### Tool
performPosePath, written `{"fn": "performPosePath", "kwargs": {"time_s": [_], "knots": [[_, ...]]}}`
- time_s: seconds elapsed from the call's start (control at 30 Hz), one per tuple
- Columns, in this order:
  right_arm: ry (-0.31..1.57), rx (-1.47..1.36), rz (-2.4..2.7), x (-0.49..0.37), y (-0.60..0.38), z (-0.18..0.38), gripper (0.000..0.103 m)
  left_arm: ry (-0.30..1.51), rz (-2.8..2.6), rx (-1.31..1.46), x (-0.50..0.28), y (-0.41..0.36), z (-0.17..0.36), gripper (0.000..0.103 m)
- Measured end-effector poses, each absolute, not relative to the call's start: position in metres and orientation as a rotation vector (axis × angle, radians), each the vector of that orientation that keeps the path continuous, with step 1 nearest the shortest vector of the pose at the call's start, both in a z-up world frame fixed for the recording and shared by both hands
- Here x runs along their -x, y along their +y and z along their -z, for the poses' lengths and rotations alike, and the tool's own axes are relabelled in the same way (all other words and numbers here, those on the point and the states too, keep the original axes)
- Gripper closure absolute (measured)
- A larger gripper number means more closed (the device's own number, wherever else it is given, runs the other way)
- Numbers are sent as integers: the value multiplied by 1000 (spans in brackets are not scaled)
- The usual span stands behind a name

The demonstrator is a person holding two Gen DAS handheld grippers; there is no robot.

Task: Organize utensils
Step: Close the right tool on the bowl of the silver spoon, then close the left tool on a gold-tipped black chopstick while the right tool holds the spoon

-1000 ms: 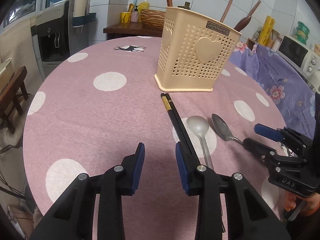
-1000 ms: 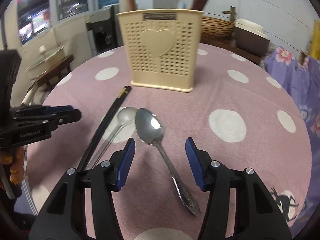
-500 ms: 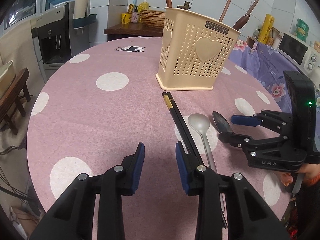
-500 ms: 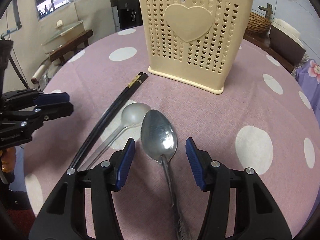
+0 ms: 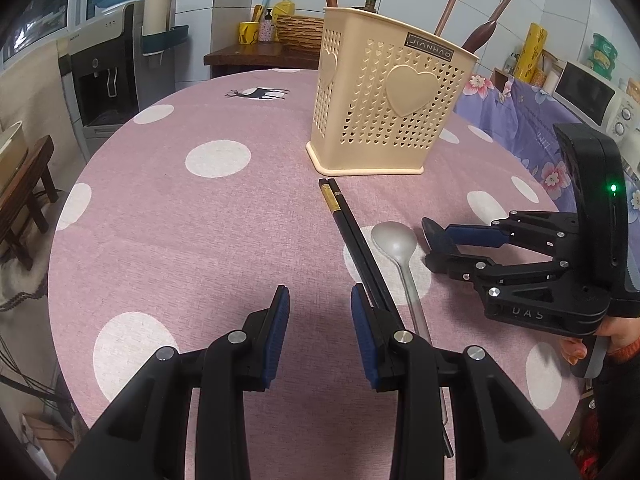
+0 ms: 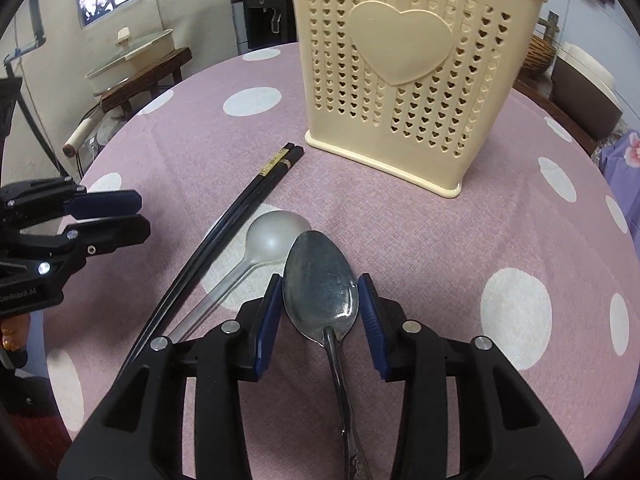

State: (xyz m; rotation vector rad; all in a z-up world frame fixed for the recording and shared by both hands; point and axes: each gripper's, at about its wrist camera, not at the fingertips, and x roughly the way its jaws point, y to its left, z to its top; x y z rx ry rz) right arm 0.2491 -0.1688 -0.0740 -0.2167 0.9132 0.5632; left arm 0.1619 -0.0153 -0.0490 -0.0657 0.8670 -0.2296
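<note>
Your right gripper [image 6: 320, 296] sits low over the pink polka-dot tablecloth [image 6: 460, 240] with its blue pads [image 6: 267, 320] spread apart, and the bowl of the dark steel spoon [image 6: 320, 292] lies right between them; the pads flank the bowl closely on both sides, but you cannot tell whether either pad touches it. The spoon's handle runs back under the gripper toward you. Just to the left of that left pad lies the pale matte spoon [image 6: 276, 236], its bowl slightly ahead of the fingertips and its rim meeting or just overlapping the dark spoon's rim. Further left of it, a pair of black chopsticks [image 6: 240, 208] lies side by side, slanting forward toward the holder. Straight ahead of your right gripper, a little to the right, stands the cream perforated utensil holder [image 6: 404, 80] with a heart on its face, upright on the cloth. Your left gripper [image 5: 316, 312] also has its pads apart, with nothing but cloth between them; its right finger lies over the near end of the chopsticks [image 5: 352, 236], and the pale spoon [image 5: 396, 240] lies just to the right of that finger. The holder [image 5: 384, 108] stands ahead of it and to the right, with wooden handles [image 5: 486, 26] sticking up out of it.
</note>
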Motion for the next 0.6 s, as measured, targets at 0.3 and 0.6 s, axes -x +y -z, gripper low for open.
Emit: {"fn": "performPosePath", "kwargs": {"time_s": [0.3, 0.6], "knots": [[736, -18, -490, -227, -205, 14, 64, 875, 235, 67, -169, -19, 51, 70], [650, -103, -390, -193, -225, -24, 64, 889, 257, 38, -190, -37, 49, 76]]}}
